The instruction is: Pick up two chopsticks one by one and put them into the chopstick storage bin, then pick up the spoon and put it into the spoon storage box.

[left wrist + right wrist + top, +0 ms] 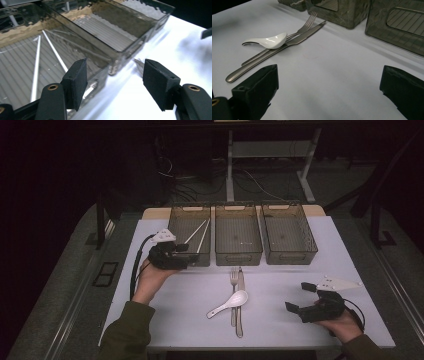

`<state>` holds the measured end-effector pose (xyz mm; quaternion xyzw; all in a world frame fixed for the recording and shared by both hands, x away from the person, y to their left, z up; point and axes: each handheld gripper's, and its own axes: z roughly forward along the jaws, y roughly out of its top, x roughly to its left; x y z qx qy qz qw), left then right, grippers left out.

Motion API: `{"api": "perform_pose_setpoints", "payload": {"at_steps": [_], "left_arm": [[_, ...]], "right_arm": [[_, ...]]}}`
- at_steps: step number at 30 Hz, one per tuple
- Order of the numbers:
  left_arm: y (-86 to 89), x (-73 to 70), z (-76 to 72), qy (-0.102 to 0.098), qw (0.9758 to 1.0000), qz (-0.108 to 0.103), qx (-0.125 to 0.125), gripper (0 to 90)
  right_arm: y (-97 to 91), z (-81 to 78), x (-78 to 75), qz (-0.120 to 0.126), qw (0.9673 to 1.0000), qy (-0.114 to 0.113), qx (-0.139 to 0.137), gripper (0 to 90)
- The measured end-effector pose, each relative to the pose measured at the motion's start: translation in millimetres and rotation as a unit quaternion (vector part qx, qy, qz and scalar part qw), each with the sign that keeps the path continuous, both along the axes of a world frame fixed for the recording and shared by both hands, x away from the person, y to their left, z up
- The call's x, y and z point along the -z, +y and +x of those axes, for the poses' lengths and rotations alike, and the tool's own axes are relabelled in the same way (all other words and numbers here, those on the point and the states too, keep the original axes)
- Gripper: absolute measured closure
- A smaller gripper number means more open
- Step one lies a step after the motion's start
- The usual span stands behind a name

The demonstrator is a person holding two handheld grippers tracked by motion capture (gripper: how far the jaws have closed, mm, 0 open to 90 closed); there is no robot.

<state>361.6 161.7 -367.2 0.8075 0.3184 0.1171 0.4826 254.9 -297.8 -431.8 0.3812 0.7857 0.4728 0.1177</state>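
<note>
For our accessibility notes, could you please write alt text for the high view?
A white spoon lies across a fork and knife on a white table, before three smoky bins. The left bin holds two chopsticks; the open left gripper is beside it, the open right gripper near the table's right.

Three bins (238, 236) — two chopsticks (199, 236), one fork (233, 285), knife (240, 305), spoon (230, 303).

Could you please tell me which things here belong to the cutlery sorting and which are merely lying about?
In the job: chopsticks in the left bin, middle bin, right bin, fork, knife, white spoon.
Lying about: floor cables, desk legs.
</note>
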Motion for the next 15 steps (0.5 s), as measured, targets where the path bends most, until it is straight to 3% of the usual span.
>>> {"api": "perform_pose_setpoints", "payload": {"at_steps": [9,15], "left_arm": [[-1.5,7.9,-31.2,-0.006,0.9998,0.006,0.016,34.0],[-3.7,12.2,-49.4,-0.003,0.9996,-0.002,0.027,33.8]], "right_arm": [[0.3,-0.8,-0.3,0.000,1.0000,-0.002,-0.001,2.0],[0.0,-1.1,-0.6,0.002,1.0000,-0.002,0.001,2.0]]}}
